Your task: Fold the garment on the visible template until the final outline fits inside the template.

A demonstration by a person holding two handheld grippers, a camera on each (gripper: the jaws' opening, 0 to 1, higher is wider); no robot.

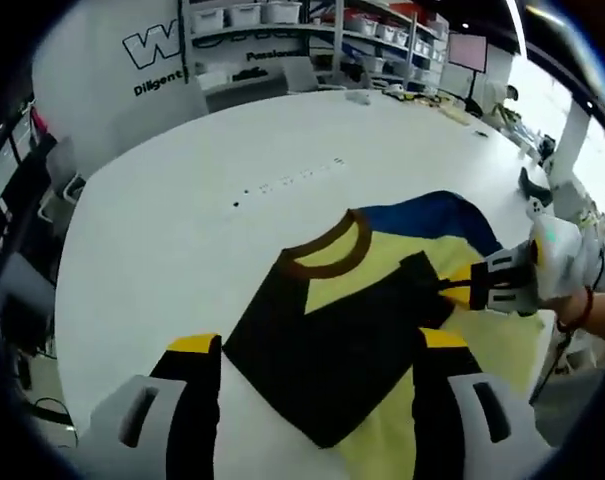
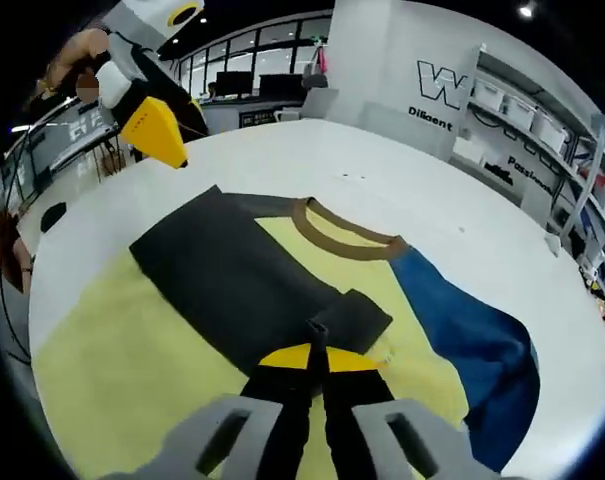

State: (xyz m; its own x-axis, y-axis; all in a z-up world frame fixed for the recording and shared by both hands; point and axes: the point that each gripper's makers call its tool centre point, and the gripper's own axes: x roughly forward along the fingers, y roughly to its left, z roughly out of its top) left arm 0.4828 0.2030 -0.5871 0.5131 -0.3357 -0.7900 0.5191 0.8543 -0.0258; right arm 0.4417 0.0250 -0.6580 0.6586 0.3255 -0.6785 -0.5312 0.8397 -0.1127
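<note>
On smooth white table (image 2: 432, 190), right gripper (image 2: 317, 362) pinches soft colour-blocked garment (image 2: 232, 270).

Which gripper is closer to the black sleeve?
Right. The right gripper is pinching the black sleeve's edge; the left gripper is open, apart from it at the shirt's other side.

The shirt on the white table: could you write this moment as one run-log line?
shirt: flat on white table, black sleeve folded across | right gripper: shut on black sleeve | left gripper: open, above shirt
</note>
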